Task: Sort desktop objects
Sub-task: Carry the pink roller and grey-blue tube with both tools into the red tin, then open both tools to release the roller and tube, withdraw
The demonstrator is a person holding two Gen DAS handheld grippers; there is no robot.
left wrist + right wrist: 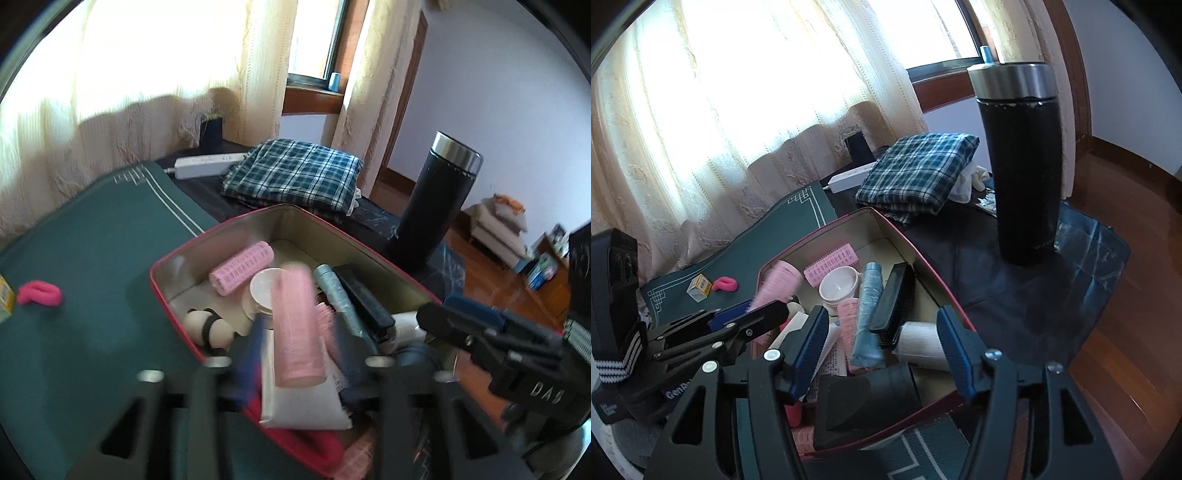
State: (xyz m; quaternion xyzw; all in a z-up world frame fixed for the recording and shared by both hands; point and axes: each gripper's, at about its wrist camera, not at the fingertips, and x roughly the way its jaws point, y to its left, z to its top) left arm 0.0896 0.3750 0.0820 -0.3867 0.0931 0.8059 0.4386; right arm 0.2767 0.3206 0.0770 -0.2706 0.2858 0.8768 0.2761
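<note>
— Where are the sorted things?
— In the red tin [925,266] on the green mat [96,236].
— And the grippers?
— Left gripper [295,354] and right gripper [882,332] both gape over it, pads gripping nothing.

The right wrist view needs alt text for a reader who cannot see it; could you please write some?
The open right gripper hovers over a red-rimmed tin crowded with pink hair rollers, a teal tube and a white cup. The left gripper reaches in from the left; a tall black flask and folded plaid cloth sit behind.
</note>
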